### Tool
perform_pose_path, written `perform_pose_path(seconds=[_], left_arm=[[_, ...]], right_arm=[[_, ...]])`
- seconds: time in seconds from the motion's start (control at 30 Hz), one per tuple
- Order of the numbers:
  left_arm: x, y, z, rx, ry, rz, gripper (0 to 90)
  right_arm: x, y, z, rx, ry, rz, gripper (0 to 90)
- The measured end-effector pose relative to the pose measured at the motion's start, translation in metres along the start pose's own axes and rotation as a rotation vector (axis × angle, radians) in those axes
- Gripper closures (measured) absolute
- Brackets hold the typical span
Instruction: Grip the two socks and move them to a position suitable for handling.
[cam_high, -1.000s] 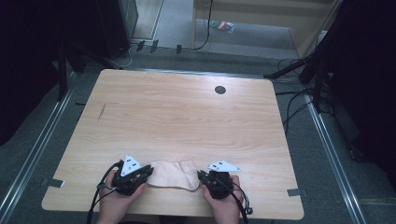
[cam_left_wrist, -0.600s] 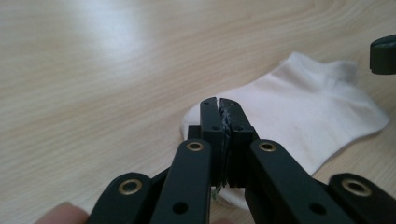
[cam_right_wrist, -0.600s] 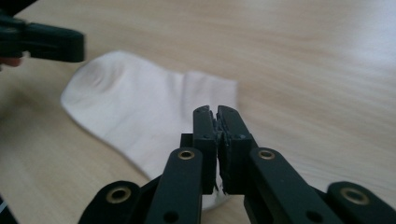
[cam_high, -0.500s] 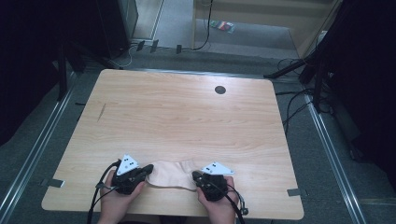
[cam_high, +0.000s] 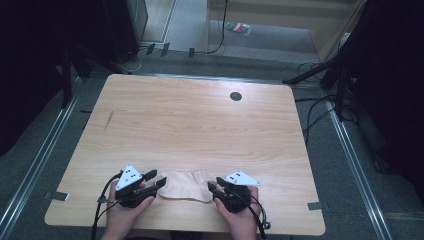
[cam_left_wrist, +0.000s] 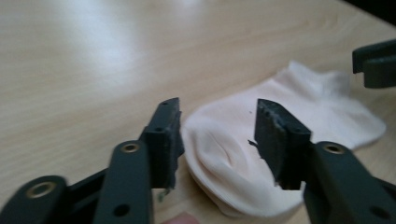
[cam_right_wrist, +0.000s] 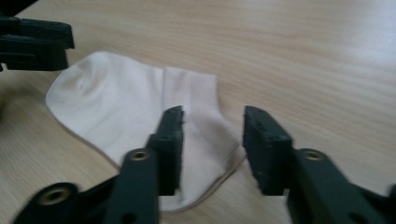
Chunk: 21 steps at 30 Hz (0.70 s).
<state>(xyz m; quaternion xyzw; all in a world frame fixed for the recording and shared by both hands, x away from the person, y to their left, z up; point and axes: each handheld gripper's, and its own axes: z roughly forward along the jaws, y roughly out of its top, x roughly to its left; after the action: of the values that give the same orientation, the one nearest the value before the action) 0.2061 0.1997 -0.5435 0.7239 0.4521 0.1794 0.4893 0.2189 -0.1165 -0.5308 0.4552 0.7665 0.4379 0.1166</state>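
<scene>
A: How do the two tongs stand?
B: The left gripper (cam_high: 159, 181) and right gripper (cam_high: 212, 188) have just been opening; jaws parted, gripping nothing.
A: The cream-white ankle sock (cam_high: 186, 185)?
B: Flat between them at the light wooden table's (cam_high: 200, 125) near edge. No readable writing.

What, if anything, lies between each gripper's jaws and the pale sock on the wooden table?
Nothing visible does. The pale cream fabric sock lies flat on the light wooden table, with the left gripper at one end and the right gripper at the other. Both grippers' jaws have just been opening and now stand apart right over the sock's ends.
</scene>
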Motion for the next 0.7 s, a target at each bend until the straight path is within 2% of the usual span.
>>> perform_pose_path(seconds=[0.03,0.1,0.2,0.27,0.33,0.4,0.53,0.57,0.63,0.67,0.7], left_arm=[[0.003,0.000,-0.003,-0.038,0.010,0.005,45.5],[0.008,0.001,-0.007,-0.071,0.030,0.009,38.1],[0.014,0.003,-0.013,-0.065,0.060,0.001,25.3],[0.018,0.003,-0.017,-0.066,0.070,-0.029,21.5],[0.023,0.004,-0.022,-0.072,0.074,-0.046,17.5],[0.028,0.005,-0.029,-0.084,0.086,-0.041,16.1],[0.044,0.005,-0.043,-0.103,0.068,-0.054,10.4],[0.044,0.005,-0.043,-0.103,0.068,-0.054,8.9],[0.058,0.002,-0.051,-0.097,0.092,-0.067,8.7],[0.063,0.001,-0.053,-0.101,0.112,-0.072,8.7],[0.063,0.001,-0.053,-0.101,0.112,-0.072,8.7]], right_arm=[[-0.002,0.001,-0.003,-0.012,-0.004,-0.001,50.4],[-0.006,0.002,-0.006,-0.024,-0.001,-0.001,36.9],[-0.010,0.004,-0.012,-0.050,-0.014,-0.007,19.8],[-0.011,0.006,-0.015,-0.060,-0.026,-0.008,13.7],[-0.012,0.008,-0.017,-0.076,-0.027,-0.012,12.3],[-0.012,0.008,-0.019,-0.082,-0.051,-0.018,12.1],[-0.016,0.009,-0.021,-0.082,-0.080,-0.007,12.1],[-0.016,0.009,-0.021,-0.082,-0.080,-0.007,12.1],[-0.017,0.011,-0.025,-0.099,-0.084,-0.014,11.7],[-0.018,0.011,-0.026,-0.105,-0.089,-0.011,11.2],[-0.018,0.011,-0.026,-0.105,-0.089,-0.011,11.2]])
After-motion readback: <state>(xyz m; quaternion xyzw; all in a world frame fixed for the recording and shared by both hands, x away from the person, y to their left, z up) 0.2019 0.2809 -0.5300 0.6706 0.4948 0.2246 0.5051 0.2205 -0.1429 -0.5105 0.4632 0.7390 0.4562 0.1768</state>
